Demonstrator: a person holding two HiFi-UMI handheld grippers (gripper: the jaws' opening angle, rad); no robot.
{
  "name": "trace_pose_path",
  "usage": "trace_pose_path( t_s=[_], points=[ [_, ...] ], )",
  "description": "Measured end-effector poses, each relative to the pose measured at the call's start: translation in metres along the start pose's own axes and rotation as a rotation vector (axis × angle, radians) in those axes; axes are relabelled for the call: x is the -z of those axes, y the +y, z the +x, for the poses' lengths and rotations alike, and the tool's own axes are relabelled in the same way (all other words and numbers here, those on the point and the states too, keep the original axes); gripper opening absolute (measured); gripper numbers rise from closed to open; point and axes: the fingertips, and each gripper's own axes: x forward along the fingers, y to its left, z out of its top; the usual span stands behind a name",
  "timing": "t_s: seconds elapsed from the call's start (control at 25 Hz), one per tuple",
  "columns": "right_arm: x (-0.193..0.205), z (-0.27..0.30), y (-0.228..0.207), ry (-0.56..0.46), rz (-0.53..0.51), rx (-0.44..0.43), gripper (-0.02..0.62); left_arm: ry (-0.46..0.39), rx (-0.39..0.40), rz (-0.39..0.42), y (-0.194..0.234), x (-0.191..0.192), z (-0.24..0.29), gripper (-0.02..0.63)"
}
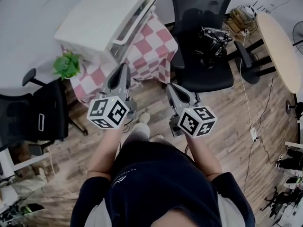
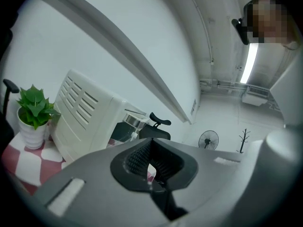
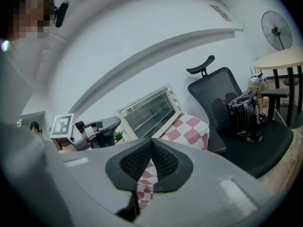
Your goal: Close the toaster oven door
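Left claw (image 1: 124, 69) fully closed, holding nothing, hanging clear of the red-and-white checked worktop (image 1: 156, 44). White boxy toaster oven (image 1: 94, 18) sits on it; its glass door (image 3: 149, 111) looks flush shut, so I'd call the task done, nothing obvious left. Right claw (image 1: 170, 87) also pinched together, empty, apart from the oven.

A checkered-cloth table (image 1: 158, 48) carries a toaster oven (image 1: 102, 18) — and a potted plant (image 1: 67, 64).
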Motion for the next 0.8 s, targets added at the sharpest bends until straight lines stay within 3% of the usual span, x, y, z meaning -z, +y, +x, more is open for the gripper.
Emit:
trace_pose_path(
  t_s=[0.24, 0.48, 0.8],
  points=[
    [0.003, -0.011, 0.003, -0.016, -0.012, 0.024, 0.002, 0.088, 0.043, 0.113, -0.015, 0.013, -0.013, 0.000],
    [0.004, -0.020, 0.003, -0.025, -0.031, 0.057, 0.002, 0.178, 0.073, 0.114, -0.021, 0.032, -0.020, 0.005],
    [-0.002, -0.025, 0.005, -0.050, -0.052, 0.080, 0.002, 0.192, 0.067, 0.149, -0.019, 0.030, -0.030, 0.005]
  ],
)
